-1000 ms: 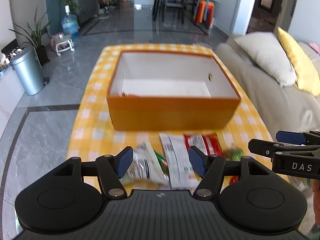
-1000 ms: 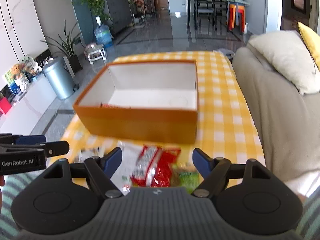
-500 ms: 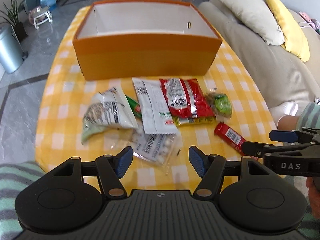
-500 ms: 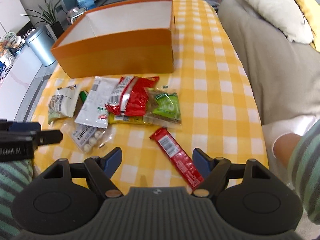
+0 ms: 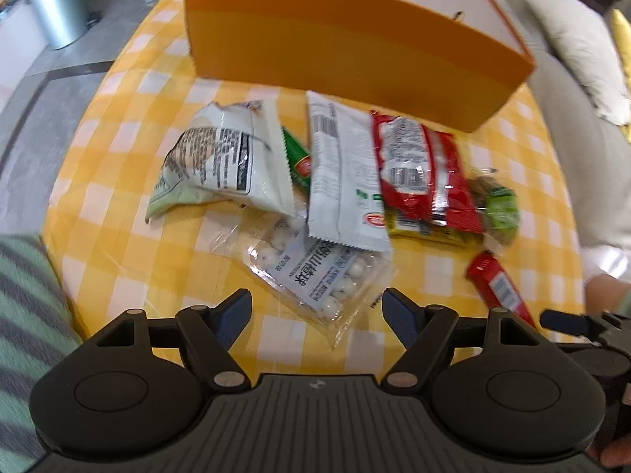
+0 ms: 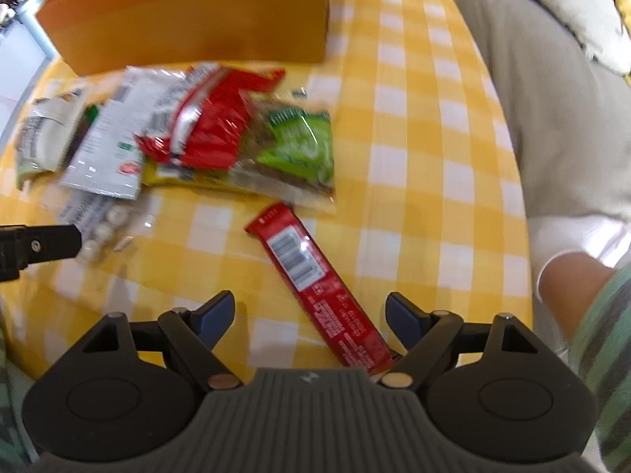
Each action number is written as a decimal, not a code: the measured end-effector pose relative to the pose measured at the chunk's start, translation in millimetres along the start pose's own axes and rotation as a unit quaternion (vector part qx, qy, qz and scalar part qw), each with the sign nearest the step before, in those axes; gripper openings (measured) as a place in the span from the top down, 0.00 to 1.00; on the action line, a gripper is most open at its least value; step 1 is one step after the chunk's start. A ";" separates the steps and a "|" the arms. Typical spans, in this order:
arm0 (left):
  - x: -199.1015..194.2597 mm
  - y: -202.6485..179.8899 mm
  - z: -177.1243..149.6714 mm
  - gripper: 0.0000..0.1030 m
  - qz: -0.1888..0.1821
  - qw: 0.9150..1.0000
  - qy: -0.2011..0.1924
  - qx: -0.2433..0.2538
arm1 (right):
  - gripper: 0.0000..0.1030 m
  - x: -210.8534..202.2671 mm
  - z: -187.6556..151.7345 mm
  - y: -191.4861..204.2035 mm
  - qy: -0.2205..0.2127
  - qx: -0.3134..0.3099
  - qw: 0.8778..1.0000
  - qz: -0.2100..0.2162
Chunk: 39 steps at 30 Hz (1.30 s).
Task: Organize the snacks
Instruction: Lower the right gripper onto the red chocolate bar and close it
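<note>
Left wrist view: the left gripper [image 5: 317, 307] has its jaws wide and opening, empty, above a clear bag of white candy balls [image 5: 315, 276] lying nearer than the orange box [image 5: 347, 51]; the box's top is cut off.

Right wrist view: the right gripper [image 6: 309, 311], jaws apart and opening, straddles a red snack bar [image 6: 319, 283] without touching it; the bar's near end is hidden. The snack pile is blurred.

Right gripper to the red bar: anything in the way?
Nothing visible. The red snack bar lies alone on the checked tablecloth, apart from the green packet, directly under the right gripper, whose jaws are opening.
</note>
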<state>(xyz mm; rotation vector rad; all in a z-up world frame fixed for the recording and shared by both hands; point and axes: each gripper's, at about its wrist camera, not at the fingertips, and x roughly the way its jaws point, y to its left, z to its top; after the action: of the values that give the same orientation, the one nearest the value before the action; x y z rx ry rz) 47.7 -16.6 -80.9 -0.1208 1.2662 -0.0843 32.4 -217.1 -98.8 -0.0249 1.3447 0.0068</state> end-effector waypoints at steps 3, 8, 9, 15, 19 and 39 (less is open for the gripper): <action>13.3 -4.6 -2.4 0.14 -0.001 1.000 0.017 -0.011 | 0.25 7.8 2.1 -3.1 0.008 0.006 1.000 0.007; 29.3 -9.3 -4.8 0.14 0.024 0.999 0.029 0.012 | 0.29 13.6 3.0 -3.9 0.010 0.004 1.000 0.005; 30.5 -11.2 -5.1 0.15 0.027 0.999 0.030 0.023 | 0.31 13.3 3.6 -4.0 0.007 0.005 1.000 0.005; 27.2 -17.9 -10.1 0.28 0.061 0.995 0.026 0.078 | 0.58 7.9 7.2 3.4 0.000 -0.009 1.000 0.005; 22.1 -6.2 -11.4 0.32 0.077 0.995 0.034 0.059 | 0.68 4.6 8.5 10.7 0.006 -0.006 0.999 0.040; 30.3 13.1 4.4 0.09 0.063 0.996 -0.011 -0.059 | 0.48 6.6 11.4 23.7 0.010 0.024 0.994 0.103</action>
<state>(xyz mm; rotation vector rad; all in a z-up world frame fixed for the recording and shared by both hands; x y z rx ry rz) 61.0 -7.4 -110.0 -0.1427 1.2531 0.1008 44.5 -193.2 -103.0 0.1542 1.3617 0.1489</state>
